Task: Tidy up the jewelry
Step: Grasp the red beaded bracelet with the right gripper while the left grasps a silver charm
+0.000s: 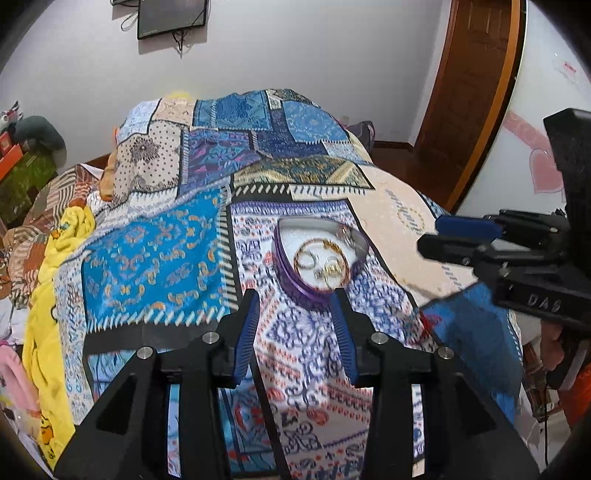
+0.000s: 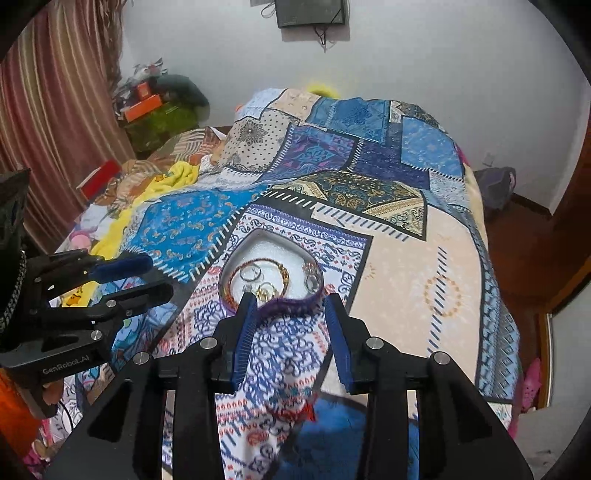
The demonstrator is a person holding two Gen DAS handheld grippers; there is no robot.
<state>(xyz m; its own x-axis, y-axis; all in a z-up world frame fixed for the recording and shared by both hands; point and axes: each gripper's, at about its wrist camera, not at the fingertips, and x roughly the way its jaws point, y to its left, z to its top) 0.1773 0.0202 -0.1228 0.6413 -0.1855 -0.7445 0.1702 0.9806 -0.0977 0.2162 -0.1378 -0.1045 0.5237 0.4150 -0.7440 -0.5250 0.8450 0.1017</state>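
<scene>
A purple heart-shaped jewelry box (image 1: pixel 306 232) with a white lining lies open on the patchwork quilt. Inside it are a gold bracelet (image 1: pixel 325 242) and several rings (image 1: pixel 332 269). My left gripper (image 1: pixel 295 299) stands open just short of the box's near rim, with nothing between its blue pads. The right gripper (image 1: pixel 430 236) comes in from the right, its tips apart beside the box. In the right wrist view the box (image 2: pixel 266 247), the bracelet (image 2: pixel 258 263) and a ring (image 2: pixel 312 282) lie just beyond my open right gripper (image 2: pixel 291 301). The left gripper (image 2: pixel 160 276) shows at the left.
The quilt (image 1: pixel 155 258) covers a bed whose edge drops away at the right (image 2: pixel 495 295). A yellow blanket (image 1: pixel 48 295) and loose clothes lie at the left. A wooden door (image 1: pixel 469 92), a striped curtain (image 2: pixel 55 110) and a wall screen (image 1: pixel 170 14) surround the bed.
</scene>
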